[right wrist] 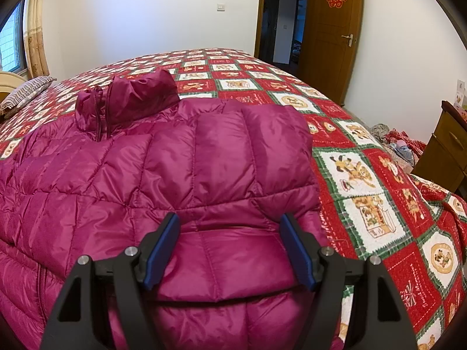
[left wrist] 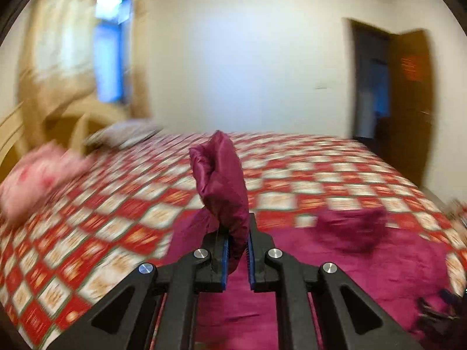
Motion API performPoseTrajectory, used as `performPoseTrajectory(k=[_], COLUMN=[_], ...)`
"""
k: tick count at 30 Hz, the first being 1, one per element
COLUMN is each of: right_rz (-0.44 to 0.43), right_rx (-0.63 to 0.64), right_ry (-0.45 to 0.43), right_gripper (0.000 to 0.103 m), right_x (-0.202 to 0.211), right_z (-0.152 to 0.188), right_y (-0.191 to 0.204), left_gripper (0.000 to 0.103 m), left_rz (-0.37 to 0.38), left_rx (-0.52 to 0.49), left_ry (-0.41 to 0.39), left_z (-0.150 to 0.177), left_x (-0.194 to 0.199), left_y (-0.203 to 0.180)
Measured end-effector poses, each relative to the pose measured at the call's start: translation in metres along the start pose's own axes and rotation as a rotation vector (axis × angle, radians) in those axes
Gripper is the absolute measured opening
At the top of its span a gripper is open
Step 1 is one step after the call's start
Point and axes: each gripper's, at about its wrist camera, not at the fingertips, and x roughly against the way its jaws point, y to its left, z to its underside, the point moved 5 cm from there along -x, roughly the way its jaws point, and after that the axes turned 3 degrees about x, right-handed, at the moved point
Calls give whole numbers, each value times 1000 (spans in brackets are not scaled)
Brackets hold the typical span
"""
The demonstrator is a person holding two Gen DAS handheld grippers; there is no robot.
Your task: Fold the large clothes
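Both wrist views low over bed (right wrist: 364, 157), facing far wall and door (right wrist: 332, 29) — left blurred, right close above jacket (right wrist: 175, 175).

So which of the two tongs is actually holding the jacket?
The left tongs: shut on a fold of the purple jacket. The right tongs are wide open above it.

Two matte black handheld grippers with blue-lined fingers.

The left gripper (left wrist: 237, 230) has angular black linkage arms with triangular cut-outs, joined by four round silver screw heads; its fingers (left wrist: 224, 258) carry ridged blue pads on their inner faces. The right gripper (right wrist: 230, 224) shares the build: black arms, four silver pivots, and smooth blue pads (right wrist: 162, 250) edged in black.
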Motion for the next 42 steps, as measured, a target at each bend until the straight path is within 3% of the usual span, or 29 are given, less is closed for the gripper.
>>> performPoseTrajectory(k=[6, 8, 12, 14, 17, 21, 23, 26, 29, 31, 32, 33, 34, 36, 38, 42], right_rz=[-13, -18, -25, -29, -32, -32, -32, -35, -49, -77, -88, -92, -77, -116, -159, -222], right_rx=[-12, -18, -27, -32, -38, -38, -37, -34, -36, -54, -65, -77, -102, -133, -69, 79], right_ry=[-3, -5, -9, -11, -14, -14, -12, -8, -7, -6, -1, -4, -20, -87, -142, -143], right_gripper=[74, 74, 74, 74, 74, 74, 75, 76, 78, 77, 68, 47, 40, 39, 39, 41], right_x=[-1, 0, -1, -1, -1, -1, -1, -1, -1, 3, 6, 14, 26, 52, 71, 67], right_z=[-1, 0, -1, -1, 0, 0, 0, 0, 0, 0, 0, 0, -1, -12, -31, -57], right_y=[-1, -2, -3, -4, -4, -4, -4, -4, -4, -7, -9, -12, -17, -16, 3, 59], left_gripper=[9, 10, 12, 17, 24, 34, 49, 63, 69, 69, 69, 69, 69, 69, 69, 69], left_rz=[239, 276, 394, 428, 422, 452, 479, 508, 482, 427, 399, 349, 313, 245, 140, 45], left_rx=[-156, -202, -239, -200, -153, -128, -135, -151, -141, -116, -109, -93, -74, -38, 0, 7], left_ry=[5, 32, 258, 361, 429, 448, 455, 422, 366, 339, 335, 325, 314, 303, 315, 341], left_z=[26, 42, 93, 116, 135, 136, 135, 133, 119, 103, 98, 90, 83, 76, 69, 68], left_x=[14, 15, -6, -17, -25, -10, 3, 23, 36, 31, 26, 18, 10, -7, -32, -69], left_y=[-122, -151, -189, -190, -181, -166, -162, -141, -115, -91, -80, -64, -50, -30, -12, -2])
